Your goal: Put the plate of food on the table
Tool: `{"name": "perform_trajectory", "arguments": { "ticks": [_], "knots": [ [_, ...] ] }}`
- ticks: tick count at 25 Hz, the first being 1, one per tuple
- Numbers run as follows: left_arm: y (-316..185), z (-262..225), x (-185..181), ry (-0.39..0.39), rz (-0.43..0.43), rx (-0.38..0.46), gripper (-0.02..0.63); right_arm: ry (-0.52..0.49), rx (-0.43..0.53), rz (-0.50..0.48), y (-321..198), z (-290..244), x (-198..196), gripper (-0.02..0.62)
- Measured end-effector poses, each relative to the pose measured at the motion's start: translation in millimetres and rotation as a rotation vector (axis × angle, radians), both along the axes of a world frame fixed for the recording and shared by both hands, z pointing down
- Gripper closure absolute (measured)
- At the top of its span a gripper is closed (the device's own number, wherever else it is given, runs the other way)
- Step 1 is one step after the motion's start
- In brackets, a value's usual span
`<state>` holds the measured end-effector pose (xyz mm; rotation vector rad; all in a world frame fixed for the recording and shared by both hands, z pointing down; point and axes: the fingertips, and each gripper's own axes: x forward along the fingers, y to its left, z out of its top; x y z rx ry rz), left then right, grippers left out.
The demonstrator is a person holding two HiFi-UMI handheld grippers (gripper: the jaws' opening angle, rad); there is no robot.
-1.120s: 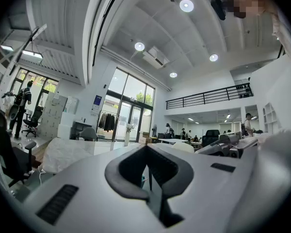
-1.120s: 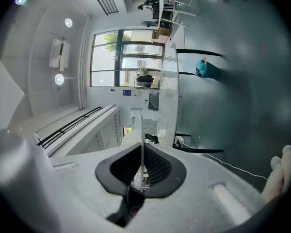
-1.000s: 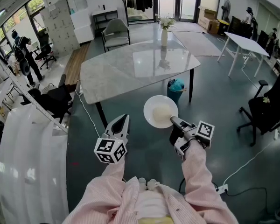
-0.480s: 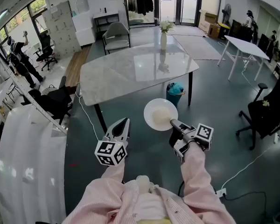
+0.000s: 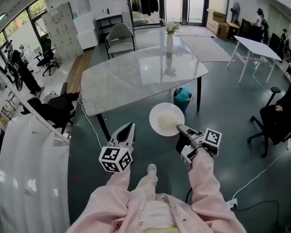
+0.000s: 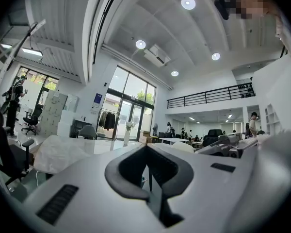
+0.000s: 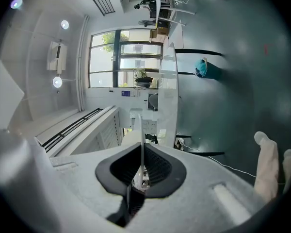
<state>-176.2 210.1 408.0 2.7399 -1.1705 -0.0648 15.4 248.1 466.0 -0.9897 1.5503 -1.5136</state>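
Note:
A round white plate point(image 5: 167, 119) with a pale mound of food point(image 5: 169, 116) hangs level above the dark floor, just short of the marble table point(image 5: 136, 74). My right gripper point(image 5: 180, 127) is shut on the plate's near rim. In the right gripper view the plate point(image 7: 142, 142) shows edge-on as a thin white line pinched between the dark pads point(image 7: 157, 166). My left gripper point(image 5: 128, 126) is held out beside it, left of the plate and apart from it. Its jaws are shut with nothing in them, and their tips point(image 6: 148, 149) point toward the table point(image 6: 58, 154).
A white vase with flowers point(image 5: 169, 39) stands at the table's far side. A blue bin point(image 5: 183, 92) sits under the table's near right corner. A grey chair point(image 5: 120, 35) is beyond the table, a black office chair point(image 5: 276, 118) at the right. The person's shoe point(image 5: 152, 169) shows below.
The view has shifted a little toward the table and a shoe has come into sight below. Both grippers and the plate keep their places in the view.

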Motion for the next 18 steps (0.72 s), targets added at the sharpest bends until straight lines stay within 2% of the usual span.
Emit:
{"name": "perform_trajectory", "arguments": {
  "ticks": [9, 18],
  "knots": [
    [-101.4, 6.4, 19.8, 0.016, -0.005, -0.011, 0.609, 0.012, -0.019, -0.007, -96.7, 11.6, 20.1, 0.578],
    [-207.7, 12.8, 51.7, 0.016, 0.032, -0.049, 0.609, 0.003, -0.035, 0.004, -195.1, 16.0, 42.6, 0.578]
  ]
}}
